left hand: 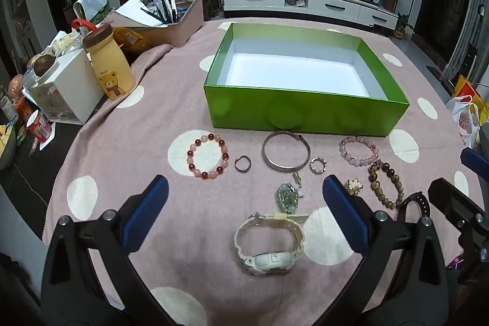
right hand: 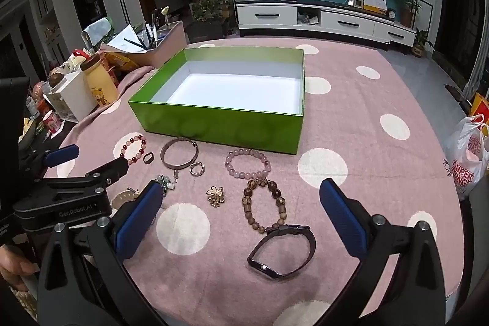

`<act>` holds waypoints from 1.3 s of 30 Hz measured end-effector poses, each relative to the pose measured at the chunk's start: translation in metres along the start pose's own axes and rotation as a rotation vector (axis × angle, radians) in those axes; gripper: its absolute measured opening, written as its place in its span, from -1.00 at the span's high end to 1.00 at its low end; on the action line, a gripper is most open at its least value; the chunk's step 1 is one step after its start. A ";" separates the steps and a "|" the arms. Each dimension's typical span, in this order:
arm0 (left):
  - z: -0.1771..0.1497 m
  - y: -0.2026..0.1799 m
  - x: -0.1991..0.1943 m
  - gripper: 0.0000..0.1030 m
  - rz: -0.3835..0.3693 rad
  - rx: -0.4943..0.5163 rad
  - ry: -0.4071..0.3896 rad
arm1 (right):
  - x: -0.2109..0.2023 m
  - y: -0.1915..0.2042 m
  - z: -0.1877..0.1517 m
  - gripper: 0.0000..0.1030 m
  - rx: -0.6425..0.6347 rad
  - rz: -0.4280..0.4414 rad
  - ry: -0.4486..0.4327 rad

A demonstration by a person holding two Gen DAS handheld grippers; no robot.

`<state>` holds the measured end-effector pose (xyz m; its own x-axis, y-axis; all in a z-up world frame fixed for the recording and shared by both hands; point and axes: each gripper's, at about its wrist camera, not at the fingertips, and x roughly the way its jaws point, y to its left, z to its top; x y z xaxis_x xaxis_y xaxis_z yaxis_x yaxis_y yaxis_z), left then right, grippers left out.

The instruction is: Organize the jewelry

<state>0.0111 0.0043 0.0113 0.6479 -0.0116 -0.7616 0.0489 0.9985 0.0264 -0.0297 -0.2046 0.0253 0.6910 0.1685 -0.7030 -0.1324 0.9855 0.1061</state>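
An open green box [left hand: 305, 112] [right hand: 220, 124] with a white, empty inside stands on the pink dotted cloth. In front of it lie a red bead bracelet [left hand: 207, 156], a small ring [left hand: 243, 163], a metal bangle [left hand: 285, 153], a sparkly ring [left hand: 318, 165], a pink bead bracelet [right hand: 248, 164], a brown bead bracelet [right hand: 266, 205], a gold brooch [right hand: 216, 196], a green pendant [left hand: 285, 197], a cream watch [left hand: 270, 243] and a black band [right hand: 282, 249]. My left gripper [left hand: 244, 197] is open over the cream watch. My right gripper [right hand: 241, 200] is open above the brown bracelet and black band.
At the table's left edge stand a yellow bear bottle [left hand: 110, 66], a white drawer box [left hand: 67, 87], a pen holder tray [left hand: 174, 20] and snacks. A plastic bag [right hand: 467, 155] hangs at the right. A TV cabinet [right hand: 324, 17] stands behind.
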 end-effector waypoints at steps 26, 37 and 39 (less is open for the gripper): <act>-0.011 -0.001 0.006 -0.96 -0.024 0.018 0.013 | 0.008 -0.003 -0.006 -0.97 -0.001 -0.004 -0.001; -0.011 -0.001 0.006 -0.96 -0.025 0.018 0.012 | 0.008 -0.003 -0.006 -0.97 0.000 -0.005 -0.001; -0.011 -0.001 0.006 -0.96 -0.025 0.018 0.012 | 0.008 -0.002 -0.005 -0.97 -0.001 -0.005 -0.002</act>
<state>0.0068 0.0041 -0.0004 0.6374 -0.0358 -0.7697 0.0788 0.9967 0.0189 -0.0278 -0.2058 0.0160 0.6928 0.1635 -0.7024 -0.1299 0.9863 0.1015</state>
